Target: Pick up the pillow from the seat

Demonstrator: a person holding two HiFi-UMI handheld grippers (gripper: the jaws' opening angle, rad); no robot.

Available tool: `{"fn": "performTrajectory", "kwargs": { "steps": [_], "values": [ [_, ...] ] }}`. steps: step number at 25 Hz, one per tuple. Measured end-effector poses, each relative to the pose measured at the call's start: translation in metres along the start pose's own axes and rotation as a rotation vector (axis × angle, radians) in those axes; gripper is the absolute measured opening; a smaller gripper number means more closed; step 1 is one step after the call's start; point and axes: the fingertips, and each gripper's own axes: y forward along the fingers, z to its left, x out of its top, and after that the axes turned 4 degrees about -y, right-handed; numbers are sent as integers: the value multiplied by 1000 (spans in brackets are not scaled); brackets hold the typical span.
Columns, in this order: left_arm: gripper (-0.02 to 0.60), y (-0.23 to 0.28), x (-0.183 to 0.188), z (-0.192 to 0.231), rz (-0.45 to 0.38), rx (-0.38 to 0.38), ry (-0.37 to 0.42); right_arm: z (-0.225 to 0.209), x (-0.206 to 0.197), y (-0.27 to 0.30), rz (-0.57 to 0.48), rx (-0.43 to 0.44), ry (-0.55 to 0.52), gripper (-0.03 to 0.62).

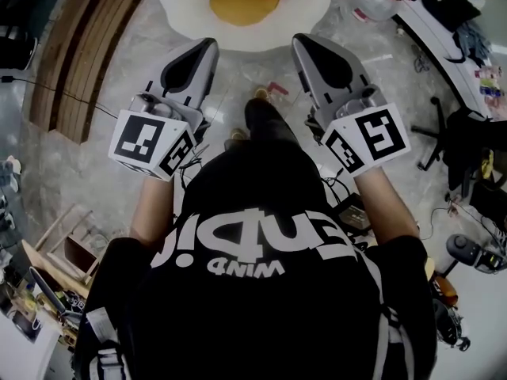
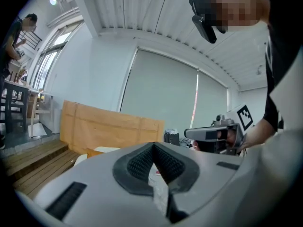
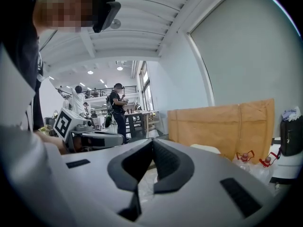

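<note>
White lettering on the black shirt read "MIND", upside down. The grey plastic left gripper and right gripper were both pressed together, empty. At twelve o'clock, the rounded orange pillow lay on the white, wavy-edged seat.

Open lab/office w/ mezzanine, cluttered worktable, office chair, cables on marble floor.

Bright, even daylight (windows, ceiling lamps); strong fisheye edges.
</note>
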Motion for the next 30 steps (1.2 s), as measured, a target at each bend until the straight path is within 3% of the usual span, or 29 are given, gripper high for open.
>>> {"fn": "performTrajectory", "kwargs": {
  "steps": [10, 17, 30],
  "values": [
    [8, 68, 17, 22, 7, 0, -10, -64, 5, 28, -4, -9, 22, 21],
    [8, 107, 32, 36, -18, 60, -17, -113, 1, 36, 14, -24, 60, 21],
    [8, 131, 53, 63, -29, 83, -47, -135, 9, 77, 42, 34, 35, 21]
  ]
}}
